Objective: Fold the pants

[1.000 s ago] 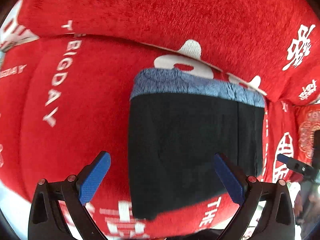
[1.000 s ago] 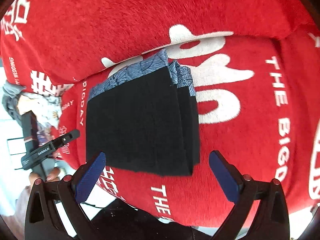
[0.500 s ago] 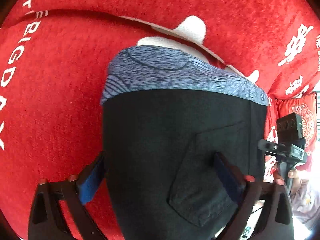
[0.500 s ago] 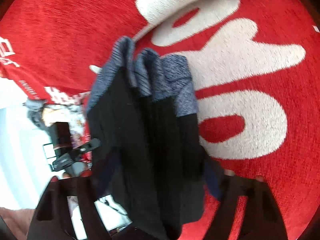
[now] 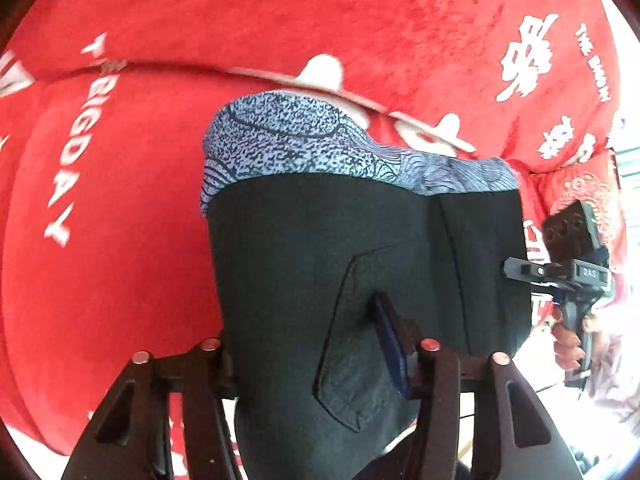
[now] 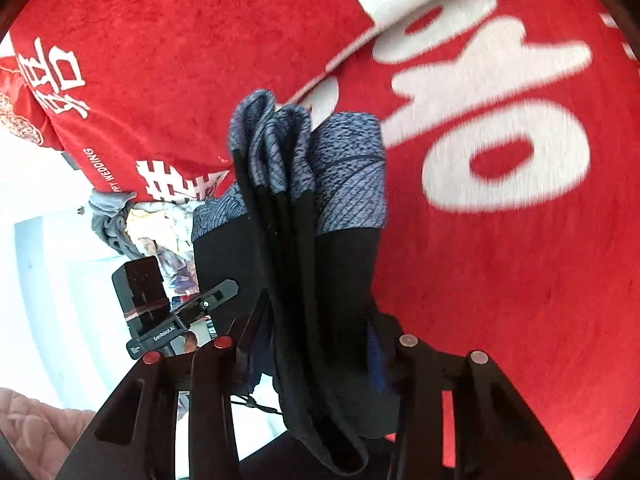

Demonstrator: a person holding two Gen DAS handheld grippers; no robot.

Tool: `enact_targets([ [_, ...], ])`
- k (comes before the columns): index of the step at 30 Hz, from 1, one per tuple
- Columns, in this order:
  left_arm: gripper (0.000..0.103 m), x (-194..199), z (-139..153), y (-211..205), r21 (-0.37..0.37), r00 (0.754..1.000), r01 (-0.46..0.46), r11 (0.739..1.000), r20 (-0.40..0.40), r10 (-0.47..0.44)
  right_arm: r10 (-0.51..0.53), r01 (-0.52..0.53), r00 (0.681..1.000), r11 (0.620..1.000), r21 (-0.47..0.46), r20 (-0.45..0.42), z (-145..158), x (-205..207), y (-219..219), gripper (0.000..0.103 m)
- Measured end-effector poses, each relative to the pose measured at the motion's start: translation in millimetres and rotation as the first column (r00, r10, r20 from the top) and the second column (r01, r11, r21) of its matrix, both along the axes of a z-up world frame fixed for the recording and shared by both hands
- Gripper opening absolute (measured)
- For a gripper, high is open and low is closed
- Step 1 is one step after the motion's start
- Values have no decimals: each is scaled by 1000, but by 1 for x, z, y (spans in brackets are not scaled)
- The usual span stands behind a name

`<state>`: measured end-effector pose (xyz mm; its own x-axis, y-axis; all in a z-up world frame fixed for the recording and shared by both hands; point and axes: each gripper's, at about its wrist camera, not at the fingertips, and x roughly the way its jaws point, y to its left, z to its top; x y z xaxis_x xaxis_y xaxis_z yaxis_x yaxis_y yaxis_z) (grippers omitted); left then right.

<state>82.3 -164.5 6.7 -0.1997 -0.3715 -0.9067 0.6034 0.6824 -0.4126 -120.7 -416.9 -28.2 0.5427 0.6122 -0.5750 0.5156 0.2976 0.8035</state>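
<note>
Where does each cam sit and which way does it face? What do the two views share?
Left wrist: on the left gripper, looking steeply down its fingers at the folded pants on the red cover; jaws closing on the fabric; right gripper and the hand holding it at right.
Right wrist: on the right gripper, angled down at the pants' stacked edge; jaws closing; left gripper at left.
Shared: pants, cover, each other's gripper.

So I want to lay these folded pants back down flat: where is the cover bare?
Bare red sofa cover lies left of the folded pants, out to the THE BIG DAY lettering. The far side is crowded: the right gripper and clutter beyond the cover's edge.
</note>
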Motion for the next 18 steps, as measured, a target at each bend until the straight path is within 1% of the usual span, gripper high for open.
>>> enact_targets([
  [1, 66, -2, -8, 6, 43, 999, -15, 999, 29, 14, 12, -12, 1000, 1000, -23, -21, -4, -1, 10, 44],
  [2, 66, -1, -18, 11, 96, 998, -25, 995, 62, 19, 22, -25, 998, 999, -49, -53, -10, -1, 14, 44],
  [3, 73, 1, -28, 18, 141, 996, -31, 989, 90, 18, 33, -41, 995, 996, -79, -93, -17, 1, 19, 45],
  [4, 90, 4, -38, 23, 132, 994, -53, 990, 102, 40, 46, -64, 989, 990, -126, -140, -23, 0, 21, 52],
  [5, 96, 7, -41, 27, 130, 992, -72, 989, 109, 58, 55, -91, 982, 977, -194, -183, -29, 2, 25, 63],
  [6, 99, 11, -46, 30, 132, 992, -85, 988, 99, 72, 39, -85, 980, 969, -231, -193, -31, 2, 24, 70],
  [7, 99, 12, -46, 31, 128, 994, -88, 988, 83, 77, 24, -69, 981, 970, -231, -194, -31, 1, 24, 72],
  [8, 99, 13, -44, 37, 134, 993, -90, 987, 87, 79, 11, -63, 978, 968, -243, -209, -28, 0, 24, 74],
  [10, 99, 11, -34, 41, 168, 989, -83, 982, 138, 60, 2, -85, 966, 946, -311, -259, -17, 0, 28, 79],
  [11, 99, 9, -30, 40, 190, 985, -80, 978, 163, 49, -6, -102, 957, 929, -355, -291, -7, 1, 31, 80],
  [12, 99, 6, -23, 37, 222, 980, -79, 972, 196, 35, -13, -107, 952, 921, -375, -305, -1, 2, 34, 81],
  [14, 99, -4, -7, 32, 249, 970, -80, 965, 244, 18, -31, -129, 939, 892, -434, -343, 17, 1, 42, 81],
  [17, 99, -17, 14, 28, 273, 961, -95, 957, 277, 16, -35, -154, 931, 866, -476, -365, 36, 0, 56, 83],
  [18, 99, -21, 16, 23, 282, 959, -97, 955, 284, 13, -33, -164, 928, 858, -486, -370, 40, -5, 53, 84],
])
